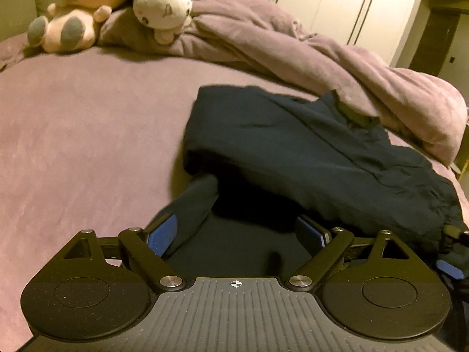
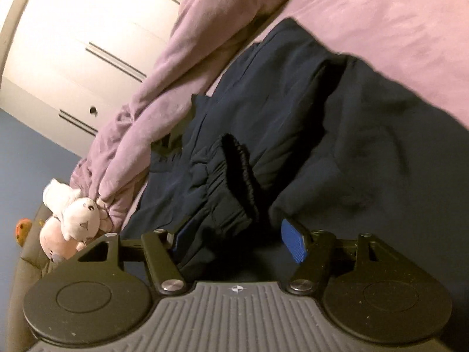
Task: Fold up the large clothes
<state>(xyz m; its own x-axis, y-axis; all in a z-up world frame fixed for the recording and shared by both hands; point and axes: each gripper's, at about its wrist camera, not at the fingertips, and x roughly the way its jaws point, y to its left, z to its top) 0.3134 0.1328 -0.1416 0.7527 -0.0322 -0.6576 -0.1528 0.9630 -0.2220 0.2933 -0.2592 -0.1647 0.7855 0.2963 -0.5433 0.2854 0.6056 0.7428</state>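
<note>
- Jaws of left gripper [image 1: 237, 231] spread wide over dark trousers [image 1: 307, 152], nothing pinched.
- Right gripper [image 2: 234, 240] jaws apart; elastic waistband [image 2: 234, 176] at 12 o'clock.
- Purple bed [image 1: 88, 117] underneath.

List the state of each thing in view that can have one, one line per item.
dark garment: partly folded on the bed, top layer doubled over
elastic cuff: bunched, lying between the right pads
left hand-held gripper: open, fabric between the pads, not pinched
right hand-held gripper: open
purple blanket: crumpled beside the garment
plush toys: lying on the bed
wardrobe doors: closed
</note>
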